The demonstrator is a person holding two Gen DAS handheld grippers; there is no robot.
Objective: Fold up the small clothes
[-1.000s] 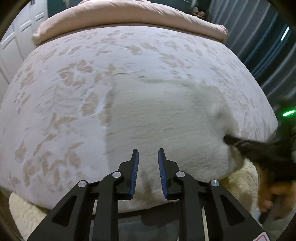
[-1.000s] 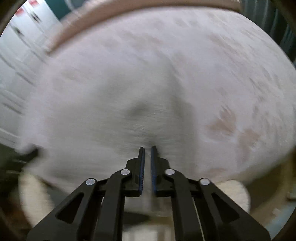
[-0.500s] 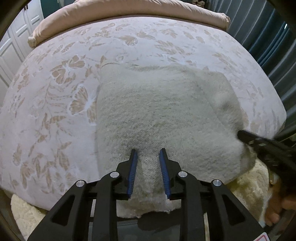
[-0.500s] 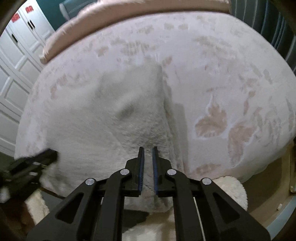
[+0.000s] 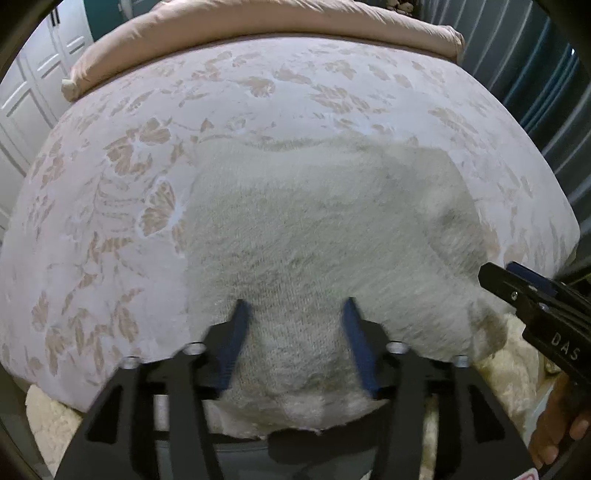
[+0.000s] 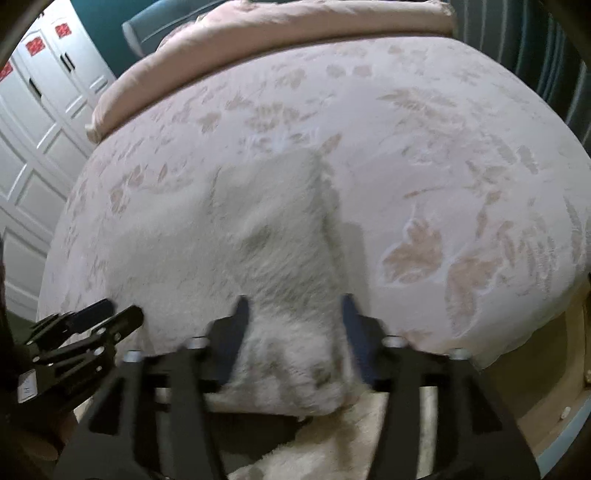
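Note:
A fuzzy off-white knit garment [image 5: 317, 236] lies spread on the bed, its near edge hanging over the bed's front edge; it also shows in the right wrist view [image 6: 266, 258]. My left gripper [image 5: 295, 314] is open, its fingers straddling the garment's near edge at the left part. My right gripper [image 6: 291, 310] is open over the garment's right near corner; it appears in the left wrist view [image 5: 517, 277] at the right.
The bed has a pale floral bedspread [image 5: 110, 206] and a pink rolled duvet [image 5: 258, 22] at the far side. A cream fluffy rug [image 6: 314, 454] lies on the floor below. White wardrobe doors [image 6: 33, 122] stand left, dark curtains [image 5: 546, 110] right.
Both grippers have opened wide, from nearly shut on the garment's near edge. The garment now lies flat on the bed, and both views have drawn a little closer.

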